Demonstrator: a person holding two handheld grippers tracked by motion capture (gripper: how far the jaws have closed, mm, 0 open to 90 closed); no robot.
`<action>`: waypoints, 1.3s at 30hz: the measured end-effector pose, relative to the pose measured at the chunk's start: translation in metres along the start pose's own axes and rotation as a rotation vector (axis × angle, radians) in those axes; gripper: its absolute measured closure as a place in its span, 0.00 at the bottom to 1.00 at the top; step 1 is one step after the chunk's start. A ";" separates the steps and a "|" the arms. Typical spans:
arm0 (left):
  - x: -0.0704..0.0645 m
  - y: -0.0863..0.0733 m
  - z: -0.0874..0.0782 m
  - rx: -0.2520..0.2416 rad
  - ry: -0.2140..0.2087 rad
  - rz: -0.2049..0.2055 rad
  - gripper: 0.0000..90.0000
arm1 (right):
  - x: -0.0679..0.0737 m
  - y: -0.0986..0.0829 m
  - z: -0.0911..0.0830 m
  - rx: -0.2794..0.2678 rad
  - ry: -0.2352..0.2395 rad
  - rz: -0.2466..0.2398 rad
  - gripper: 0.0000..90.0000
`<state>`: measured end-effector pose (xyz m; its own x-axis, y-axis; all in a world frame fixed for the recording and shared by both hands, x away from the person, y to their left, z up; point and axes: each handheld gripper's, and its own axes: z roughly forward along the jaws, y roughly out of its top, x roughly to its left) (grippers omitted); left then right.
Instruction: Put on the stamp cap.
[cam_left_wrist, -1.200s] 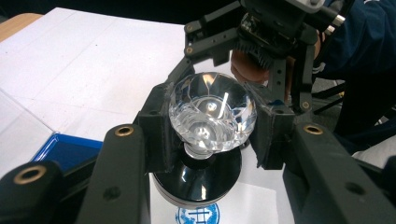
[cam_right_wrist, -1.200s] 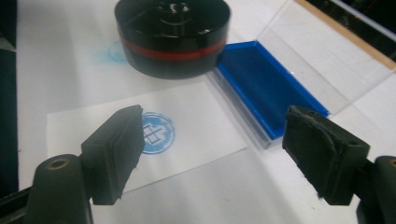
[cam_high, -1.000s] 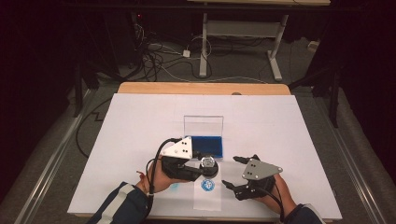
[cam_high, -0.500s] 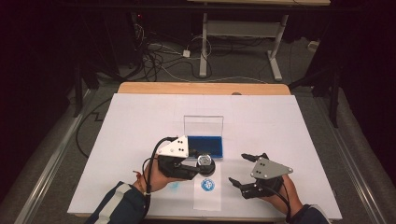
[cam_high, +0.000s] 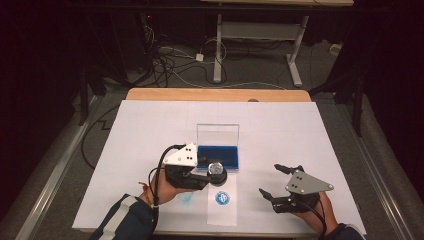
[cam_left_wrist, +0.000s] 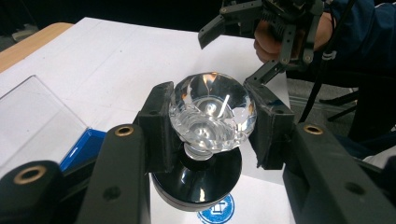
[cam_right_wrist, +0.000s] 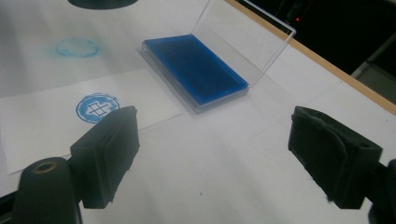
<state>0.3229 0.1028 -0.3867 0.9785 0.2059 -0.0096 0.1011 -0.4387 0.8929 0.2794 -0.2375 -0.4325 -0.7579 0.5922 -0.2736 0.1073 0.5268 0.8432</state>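
— Stamp (cam_left_wrist: 212, 116) first, since that's what the work turns on: where is it?

— Clamped in the left gripper (cam_high: 207, 176). The left gripper view shows both black pads pressed against the clear faceted knob, one on each side, with the round black base hanging just below them.

— Start from the biggest thing, then.

— A white sheet covers most of the table (cam_high: 150, 130), whose wooden edge shows along the far side. On it, near the middle, lies the ink pad case (cam_high: 218, 155), its clear lid standing upright at the far end and the blue pad facing up. Toward the person from the case lies a slip of white paper (cam_high: 222, 210).

— And the stamp against those?

— In the high view it sits at the near edge of the case, just beyond the paper. Whether the base touches anything, I cannot tell.

— The other tool?

— The right gripper (cam_high: 278, 186) is well off to the right, jaws spread wide with nothing between them.

— Smallest marks?

— A round blue print (cam_high: 221, 198) on the paper, crisp. Left of the paper, a faint blue smudge (cam_high: 185, 198) on the sheet itself.
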 end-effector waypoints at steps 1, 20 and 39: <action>0.000 0.000 -0.001 -0.002 0.000 -0.001 0.60 | -0.001 -0.001 -0.002 0.000 -0.005 0.003 0.18; 0.010 -0.001 -0.017 -0.039 0.036 -0.014 0.60 | -0.009 -0.020 -0.016 0.015 -0.050 0.036 0.18; 0.017 -0.003 -0.032 -0.046 0.086 -0.016 0.60 | -0.008 -0.023 -0.019 0.018 -0.052 0.033 0.18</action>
<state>0.3332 0.1355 -0.3751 0.9576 0.2877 0.0127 0.1065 -0.3947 0.9126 0.2712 -0.2662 -0.4411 -0.7194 0.6400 -0.2700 0.1434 0.5171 0.8438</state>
